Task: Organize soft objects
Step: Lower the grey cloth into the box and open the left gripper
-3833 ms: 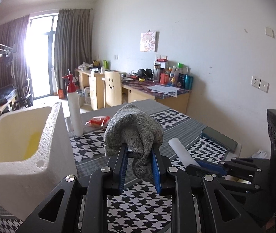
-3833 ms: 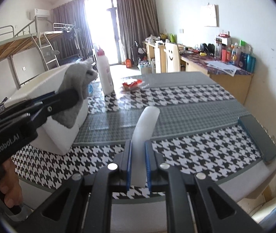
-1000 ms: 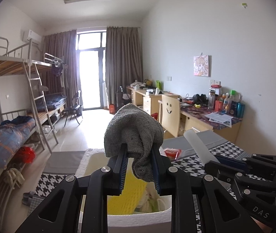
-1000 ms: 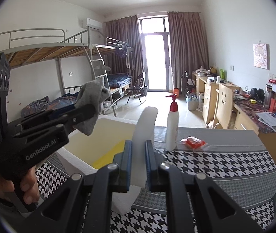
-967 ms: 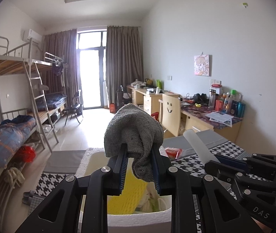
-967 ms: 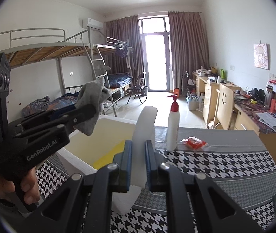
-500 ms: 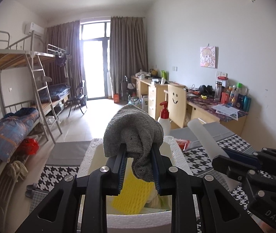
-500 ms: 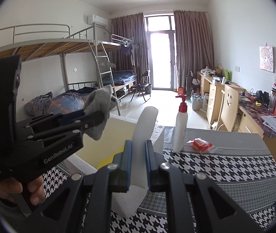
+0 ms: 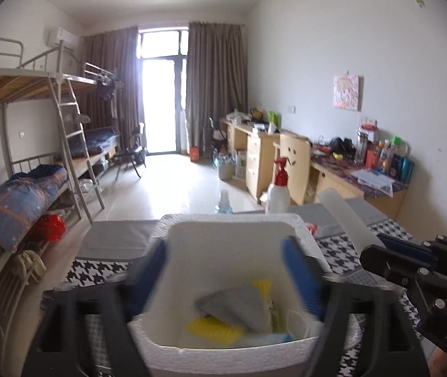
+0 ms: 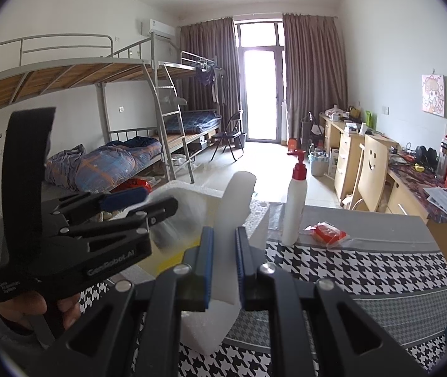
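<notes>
My left gripper [image 9: 223,275] is open and empty above the white foam box [image 9: 236,350]; its jaws look motion-blurred. The grey cloth [image 9: 234,304] lies inside the box on a yellow sponge [image 9: 214,330] and other soft items. My right gripper [image 10: 223,246] is shut on a white foam roll [image 10: 234,204], held upright beside the box [image 10: 185,198]. The roll [image 9: 346,220] and the right gripper [image 9: 405,260] also show at the right in the left wrist view. The left gripper [image 10: 135,202] shows open over the box in the right wrist view.
A white pump bottle [image 10: 295,207] with a red top and a red packet [image 10: 327,234] stand on the houndstooth table [image 10: 364,273] behind the box. A bunk bed [image 10: 113,144] is at the left, desks [image 10: 349,144] along the right wall.
My left gripper has opened and the grey cloth has dropped into the foam box. Both grippers have shifted slightly over the box. The right gripper still holds the foam roll.
</notes>
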Demonstrator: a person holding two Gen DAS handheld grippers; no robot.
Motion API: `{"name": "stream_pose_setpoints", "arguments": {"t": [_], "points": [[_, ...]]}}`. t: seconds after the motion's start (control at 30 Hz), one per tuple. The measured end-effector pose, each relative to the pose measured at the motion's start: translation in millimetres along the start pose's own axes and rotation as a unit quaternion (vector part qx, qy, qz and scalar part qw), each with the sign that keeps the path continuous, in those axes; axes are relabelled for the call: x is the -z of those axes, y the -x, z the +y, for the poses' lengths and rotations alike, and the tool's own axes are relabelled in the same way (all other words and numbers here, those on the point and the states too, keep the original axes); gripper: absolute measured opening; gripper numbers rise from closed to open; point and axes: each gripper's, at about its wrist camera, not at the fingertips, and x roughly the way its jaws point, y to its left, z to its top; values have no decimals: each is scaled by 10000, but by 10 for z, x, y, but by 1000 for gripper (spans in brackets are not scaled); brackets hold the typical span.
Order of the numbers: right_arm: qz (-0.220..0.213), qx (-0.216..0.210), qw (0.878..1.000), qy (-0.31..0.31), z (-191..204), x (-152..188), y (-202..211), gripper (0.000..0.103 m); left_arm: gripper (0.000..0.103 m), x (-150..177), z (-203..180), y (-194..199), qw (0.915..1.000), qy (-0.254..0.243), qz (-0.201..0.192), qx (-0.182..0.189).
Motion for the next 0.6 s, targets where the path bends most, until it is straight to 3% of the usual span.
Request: {"name": "stream_pose_setpoints", "arguments": {"t": [0.13, 0.6], "points": [[9, 8, 10000, 5, 6, -1, -12, 17, 102, -10, 62, 87, 9998, 68, -192, -64], [71, -96, 9999, 106, 128, -74, -137, 17, 102, 26, 262, 218, 9983, 212, -387, -385]]}}
